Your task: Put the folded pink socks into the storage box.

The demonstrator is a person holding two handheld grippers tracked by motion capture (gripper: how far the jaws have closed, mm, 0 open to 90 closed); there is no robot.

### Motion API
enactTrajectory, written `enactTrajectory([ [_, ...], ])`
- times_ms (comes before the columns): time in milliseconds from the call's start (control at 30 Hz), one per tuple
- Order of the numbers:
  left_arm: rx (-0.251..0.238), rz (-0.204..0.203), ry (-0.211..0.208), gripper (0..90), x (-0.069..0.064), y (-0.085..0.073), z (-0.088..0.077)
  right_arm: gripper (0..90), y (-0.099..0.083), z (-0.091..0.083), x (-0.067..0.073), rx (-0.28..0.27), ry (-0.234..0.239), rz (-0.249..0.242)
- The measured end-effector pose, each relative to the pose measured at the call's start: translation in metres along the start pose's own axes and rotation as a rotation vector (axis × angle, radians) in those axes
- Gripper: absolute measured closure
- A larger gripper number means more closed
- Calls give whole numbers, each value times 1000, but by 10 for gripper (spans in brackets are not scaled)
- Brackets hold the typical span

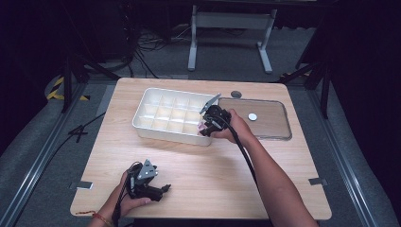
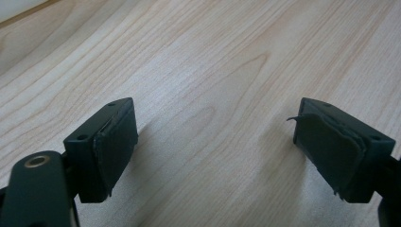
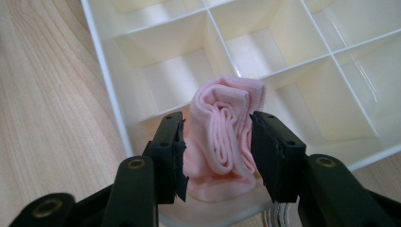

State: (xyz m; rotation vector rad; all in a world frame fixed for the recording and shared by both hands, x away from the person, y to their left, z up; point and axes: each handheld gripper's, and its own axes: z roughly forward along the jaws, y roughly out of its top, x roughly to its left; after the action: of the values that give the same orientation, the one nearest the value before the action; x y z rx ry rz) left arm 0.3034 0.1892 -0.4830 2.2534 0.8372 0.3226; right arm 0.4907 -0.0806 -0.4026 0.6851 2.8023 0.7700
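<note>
A white divided box (image 1: 156, 113) with several compartments lies at the middle of the wooden table (image 1: 203, 165). My right gripper (image 1: 206, 126) hangs over the box's near right corner, shut on a rolled pink cloth (image 3: 227, 127) (image 1: 202, 126). In the right gripper view the roll is squeezed between both black pads (image 3: 176, 156), just above a corner compartment of the box (image 3: 165, 75). My left gripper (image 1: 163, 190) rests low at the table's near left edge, held in a hand. Its jaws stand wide apart over bare wood (image 2: 208, 71), with nothing between the pads (image 2: 116, 146).
A clear lid (image 1: 260, 118) with a round white knob (image 1: 252, 116) lies flat to the right of the box. A small round grey disc (image 1: 236, 94) sits at the table's far edge. A white frame stand (image 1: 231, 28) is on the floor beyond.
</note>
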Motion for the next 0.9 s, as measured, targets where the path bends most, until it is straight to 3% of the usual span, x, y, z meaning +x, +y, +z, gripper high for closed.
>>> enactTrajectory([
  [333,-1,-7,-6,146,0,0,0,465,-8,-17,5,-75,-23,-2],
  [433,7,-6,-9,146,0,0,0,454,-14,-28,4,-124,-27,8],
  [633,5,-6,-8,146,0,0,0,434,-21,-40,6,-127,-47,0],
  [767,8,-2,-9,146,0,0,0,420,-25,-52,10,-157,-52,-9],
  [900,8,-2,-10,145,0,0,0,410,-29,-58,13,-152,-83,-36],
])
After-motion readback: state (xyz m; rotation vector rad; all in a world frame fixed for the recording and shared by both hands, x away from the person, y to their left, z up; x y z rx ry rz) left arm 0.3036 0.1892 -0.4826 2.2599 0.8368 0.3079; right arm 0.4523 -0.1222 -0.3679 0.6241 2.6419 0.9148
